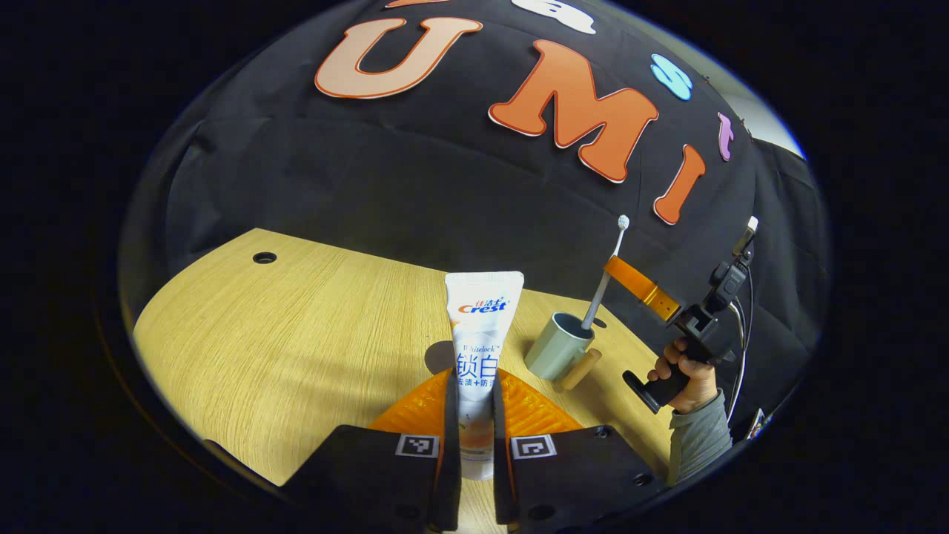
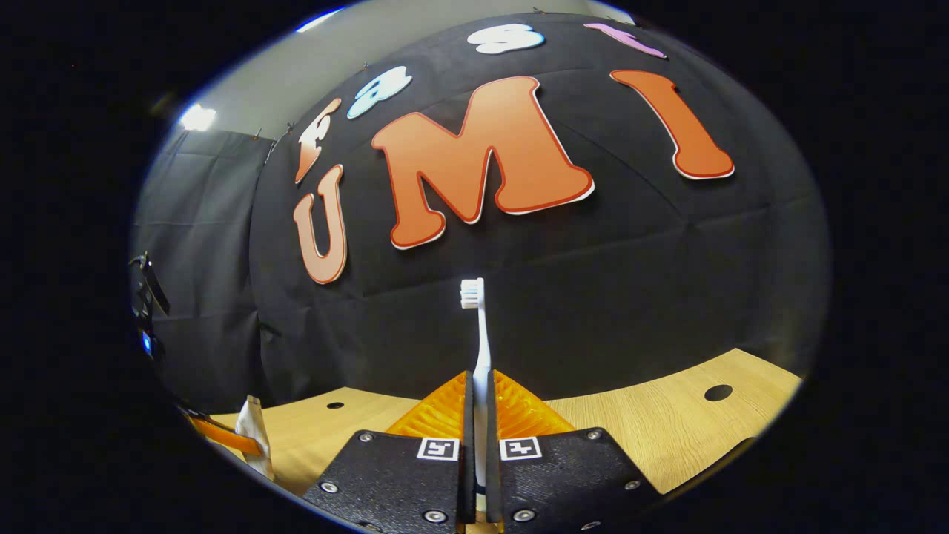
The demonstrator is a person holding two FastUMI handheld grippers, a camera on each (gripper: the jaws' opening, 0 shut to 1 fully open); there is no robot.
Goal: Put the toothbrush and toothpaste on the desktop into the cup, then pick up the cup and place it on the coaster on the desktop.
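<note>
Toothpaste (image 1: pixel 478 348) tube sits clamped between my left gripper (image 1: pixel 474 423) fingers, standing upright, crimped end up, lifted above the wooden surface (image 1: pixel 296 348). Left gripper view: cup (image 1: pixel 557 347) stands on the surface ahead and to the right of the tube, with a short wooden handle sticking out on its right side. Toothbrush (image 1: pixel 604 278) leans in the cup, bristle head up, lower end inside the rim. My right gripper (image 1: pixel 643 289) shows beyond the cup, its fingers closed on the toothbrush shaft above the cup; a hand (image 1: pixel 686 378) in a grey sleeve grips its handle.

Right gripper view: my right gripper (image 2: pixel 480 434) is clenched on the toothbrush (image 2: pixel 478 348), shaft pinched between both fingers, bristles at top facing left. Surface (image 2: pixel 667 430) runs behind it with a round hole at right. Toothpaste (image 2: pixel 252 437) end pokes in at the lower left edge. Coaster: can't tell where it is.
</note>
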